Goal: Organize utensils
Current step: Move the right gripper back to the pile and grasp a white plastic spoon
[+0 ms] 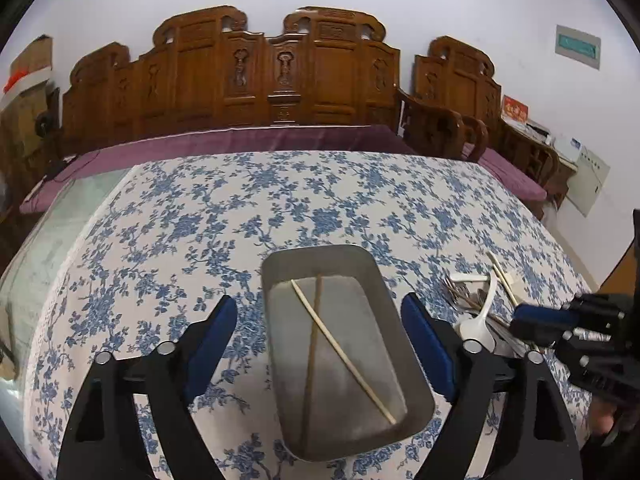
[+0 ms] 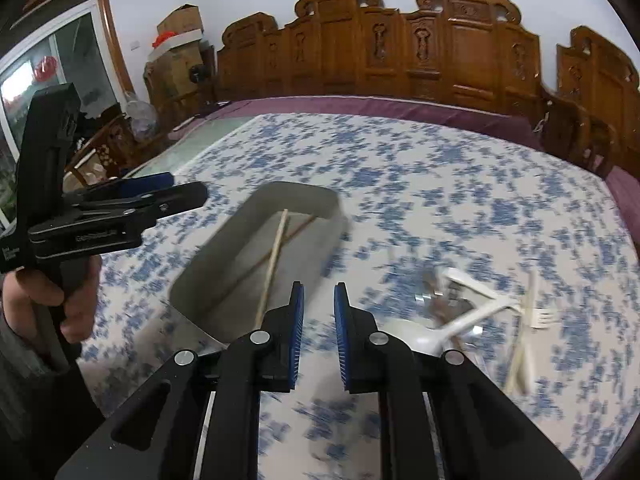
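Note:
A grey metal tray (image 1: 280, 264) lies on the blue-flowered tablecloth with two chopsticks crossed in it, a pale one (image 1: 344, 354) over a darker one (image 1: 312, 352). My left gripper (image 1: 318, 320) hangs above the tray, its jaws wide open and holding nothing. To the tray's right is a pile of utensils: a white spoon (image 1: 480, 320), metal forks (image 1: 460, 296) and pale sticks (image 1: 504, 276). My right gripper (image 2: 319, 304) hovers between the tray (image 2: 256, 200) and the pile, its jaws a narrow gap apart with nothing between them. The white spoon (image 2: 432, 332) and a white plastic fork (image 2: 540, 316) show blurred.
A carved wooden bench (image 1: 280, 76) with a purple cushion (image 1: 248, 140) runs behind the table. Bare glass tabletop (image 1: 48, 240) shows left of the cloth. A person's hand (image 2: 36, 304) holds the left gripper's handle. Boxes (image 2: 180, 24) stand at the far left.

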The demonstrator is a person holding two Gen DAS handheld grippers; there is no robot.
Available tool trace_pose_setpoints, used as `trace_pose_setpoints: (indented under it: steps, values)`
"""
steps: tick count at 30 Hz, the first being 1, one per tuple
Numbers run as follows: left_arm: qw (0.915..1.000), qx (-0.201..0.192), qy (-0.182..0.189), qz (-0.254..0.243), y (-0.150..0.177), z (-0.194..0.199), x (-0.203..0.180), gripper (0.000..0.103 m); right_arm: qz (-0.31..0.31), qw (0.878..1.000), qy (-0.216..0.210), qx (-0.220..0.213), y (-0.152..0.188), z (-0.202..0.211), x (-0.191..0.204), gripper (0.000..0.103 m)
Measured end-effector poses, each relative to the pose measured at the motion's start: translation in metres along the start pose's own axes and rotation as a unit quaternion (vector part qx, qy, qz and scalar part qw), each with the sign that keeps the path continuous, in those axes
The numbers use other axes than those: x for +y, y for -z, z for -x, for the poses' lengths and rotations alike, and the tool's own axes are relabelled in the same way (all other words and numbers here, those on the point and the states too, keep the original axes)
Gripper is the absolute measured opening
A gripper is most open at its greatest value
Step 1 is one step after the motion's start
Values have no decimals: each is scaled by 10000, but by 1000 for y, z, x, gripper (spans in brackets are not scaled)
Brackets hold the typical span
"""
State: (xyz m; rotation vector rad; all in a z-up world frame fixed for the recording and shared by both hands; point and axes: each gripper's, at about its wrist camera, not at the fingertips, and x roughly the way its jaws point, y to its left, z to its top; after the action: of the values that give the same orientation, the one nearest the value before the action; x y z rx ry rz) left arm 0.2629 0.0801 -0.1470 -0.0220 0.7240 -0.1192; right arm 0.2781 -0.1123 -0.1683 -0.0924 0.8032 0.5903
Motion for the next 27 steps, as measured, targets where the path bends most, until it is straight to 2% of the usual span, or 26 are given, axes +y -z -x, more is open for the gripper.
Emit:
trace_pose_setpoints:
  steps: [5, 13, 21, 27]
  values:
    - [9999, 74, 117, -79, 5, 0, -18, 83, -57, 9996, 280, 9, 17, 11, -32, 29]
    - [9987, 159, 274, -400, 15, 1, -54, 83, -310, 9965, 763, 153, 39, 17, -88, 29]
    - [9975, 248, 377, -543, 26, 0, -82, 83, -677, 9937, 838, 315, 59, 1, -125, 29]
    - [9969, 216, 377, -655, 27, 1, -101, 83, -632, 9921, 958, 507, 65, -18, -138, 29]
